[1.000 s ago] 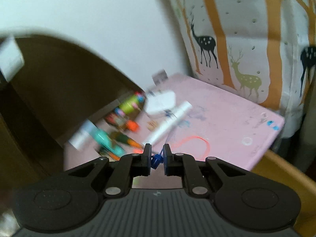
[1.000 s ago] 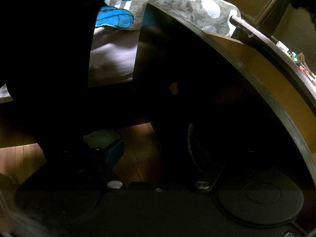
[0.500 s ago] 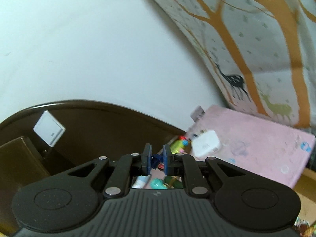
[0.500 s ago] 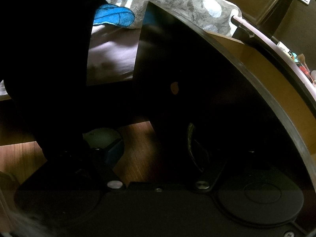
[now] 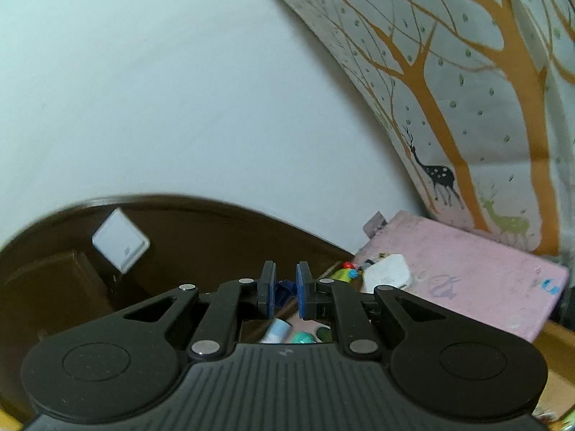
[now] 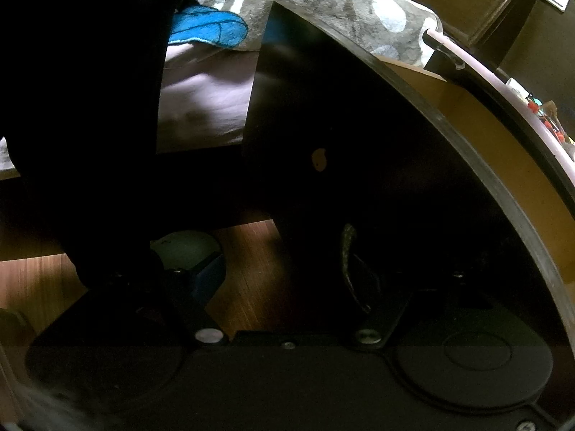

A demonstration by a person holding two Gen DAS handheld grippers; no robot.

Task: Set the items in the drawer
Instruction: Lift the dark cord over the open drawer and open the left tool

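left gripper (image 5: 285,292) pinching small blue item (image 5: 284,287), lifted above clutter at pink table (image 5: 467,280) left edge | right gripper (image 6: 284,276) fingers spread at dark drawer front (image 6: 359,165), contact unclear | keep pinch firm, carry level, release only inside drawer

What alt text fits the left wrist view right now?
The left gripper pinches a small blue object between its nearly closed fingers, aimed at a white wall. Below right, a pink tabletop holds a white charger and colourful markers.
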